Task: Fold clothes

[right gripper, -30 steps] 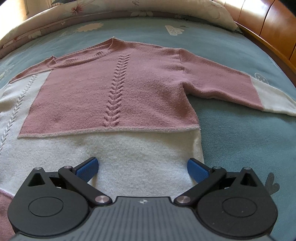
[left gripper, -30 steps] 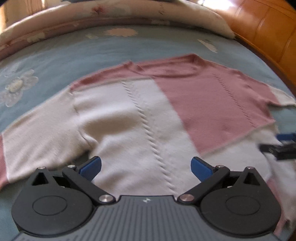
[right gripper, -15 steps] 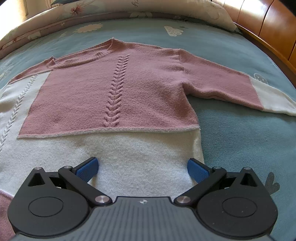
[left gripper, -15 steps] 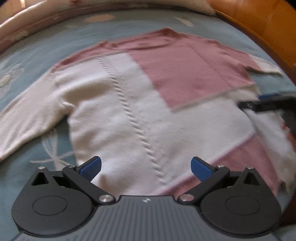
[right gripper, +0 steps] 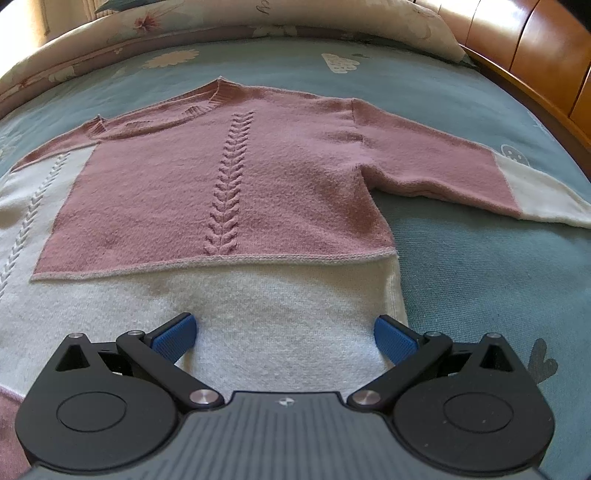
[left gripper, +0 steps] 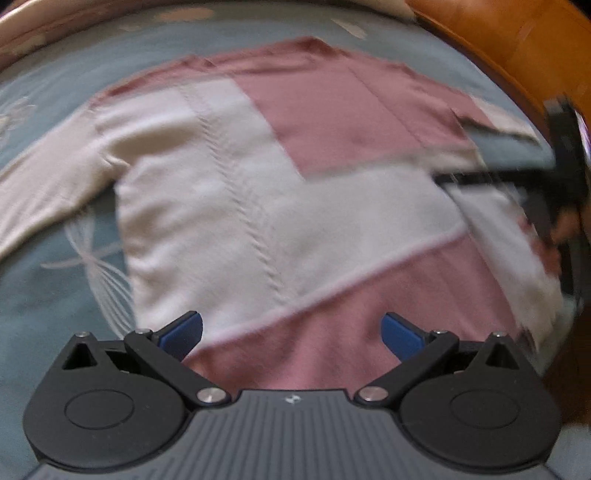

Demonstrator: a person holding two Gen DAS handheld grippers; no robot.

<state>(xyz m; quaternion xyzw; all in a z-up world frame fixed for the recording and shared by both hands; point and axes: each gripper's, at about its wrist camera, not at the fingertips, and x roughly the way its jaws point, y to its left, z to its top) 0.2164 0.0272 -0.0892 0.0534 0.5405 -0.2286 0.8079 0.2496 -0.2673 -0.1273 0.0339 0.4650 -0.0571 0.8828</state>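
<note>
A pink and cream knit sweater (left gripper: 295, 192) lies spread flat on the bed, front up, both sleeves stretched out sideways. My left gripper (left gripper: 291, 332) is open above its pink lower hem, nothing between the blue pads. The left wrist view is blurred by motion. My right gripper (right gripper: 284, 338) is open over the cream band of the sweater (right gripper: 229, 184) near its right side edge, holding nothing. The right gripper's black body (left gripper: 565, 155) and a hand show at the far right of the left wrist view.
The sweater rests on a blue-green bedsheet (right gripper: 480, 280) with white flower and cloud prints. A floral pillow (right gripper: 258, 18) lies along the far side. A wooden bed frame (right gripper: 535, 62) curves along the right edge.
My left gripper has drawn back toward the sweater's hem, so the pink lower band has come into view beneath it. The right gripper has stayed nearly still.
</note>
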